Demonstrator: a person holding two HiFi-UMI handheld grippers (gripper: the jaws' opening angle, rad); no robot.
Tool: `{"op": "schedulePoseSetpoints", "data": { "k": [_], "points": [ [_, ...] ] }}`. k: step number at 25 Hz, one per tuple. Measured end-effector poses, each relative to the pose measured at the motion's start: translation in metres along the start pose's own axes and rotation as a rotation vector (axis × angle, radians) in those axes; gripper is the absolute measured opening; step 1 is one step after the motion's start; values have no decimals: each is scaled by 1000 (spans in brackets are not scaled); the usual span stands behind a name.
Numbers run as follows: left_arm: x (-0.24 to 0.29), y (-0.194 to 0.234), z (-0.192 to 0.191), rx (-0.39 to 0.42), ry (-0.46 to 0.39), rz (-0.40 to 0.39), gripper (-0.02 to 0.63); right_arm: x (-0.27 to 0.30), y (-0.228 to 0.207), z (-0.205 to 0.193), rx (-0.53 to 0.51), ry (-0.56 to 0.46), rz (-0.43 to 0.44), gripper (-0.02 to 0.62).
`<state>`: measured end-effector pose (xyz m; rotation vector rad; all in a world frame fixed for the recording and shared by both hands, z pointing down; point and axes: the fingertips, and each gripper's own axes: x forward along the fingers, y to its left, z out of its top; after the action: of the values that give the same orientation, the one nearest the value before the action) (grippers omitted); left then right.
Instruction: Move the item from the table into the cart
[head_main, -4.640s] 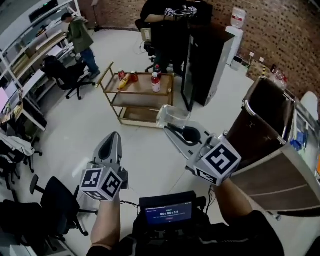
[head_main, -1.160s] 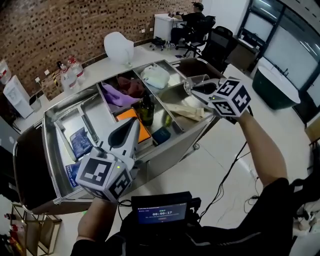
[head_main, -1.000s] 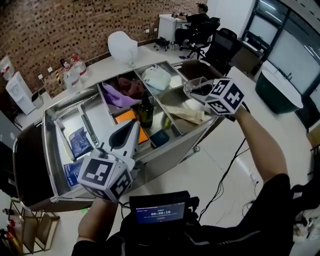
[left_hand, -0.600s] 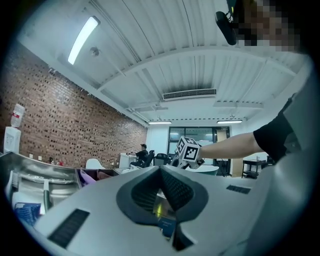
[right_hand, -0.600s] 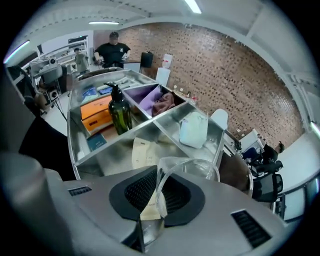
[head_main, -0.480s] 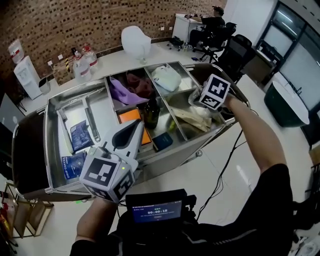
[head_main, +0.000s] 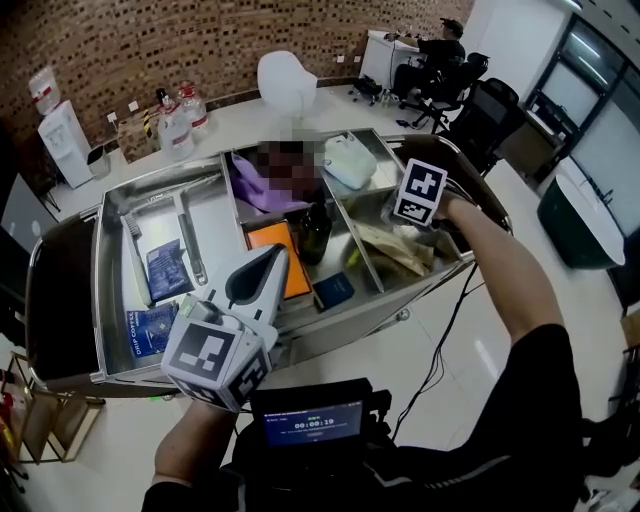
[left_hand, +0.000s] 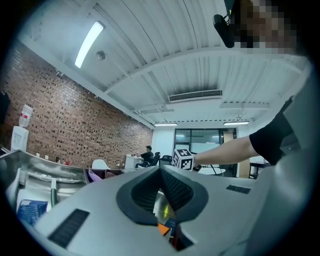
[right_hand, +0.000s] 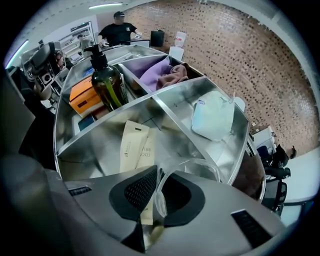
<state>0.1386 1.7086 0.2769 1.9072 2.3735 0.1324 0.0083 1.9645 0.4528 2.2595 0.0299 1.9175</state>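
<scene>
The right claw (right_hand: 159, 188), pinching the clear cup (right_hand: 192, 161) by its rim, has just sunk from above the cart (head_main: 215, 235) into its sachet bin (right_hand: 95, 140), so likely only letting go remains; the left claw (left_hand: 160, 172) waits pressed together, empty.

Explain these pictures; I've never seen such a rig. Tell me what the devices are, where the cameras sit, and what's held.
A person holds a hand-held gripper in each hand. One picture comes from a head camera looking down; the other two from cameras riding on each hand-held gripper. The steel cart holds a dark pump bottle, an orange box, purple cloth, a white pouch and paper sachets. The right hand-held gripper pinches a clear plastic cup by its rim above the sachets. The left hand-held gripper is shut, empty.
</scene>
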Motion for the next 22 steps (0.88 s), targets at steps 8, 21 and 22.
{"op": "schedulePoseSetpoints", "data": {
  "k": [8, 21, 22],
  "points": [
    [1, 1, 2, 10, -7, 1, 0, 18, 11, 16, -66, 30, 40, 8],
    [5, 7, -1, -5, 8, -2, 0, 30, 10, 15, -174, 133, 4, 9],
    [6, 6, 0, -7, 9, -4, 0, 29, 10, 14, -175, 137, 3, 9]
  ]
}}
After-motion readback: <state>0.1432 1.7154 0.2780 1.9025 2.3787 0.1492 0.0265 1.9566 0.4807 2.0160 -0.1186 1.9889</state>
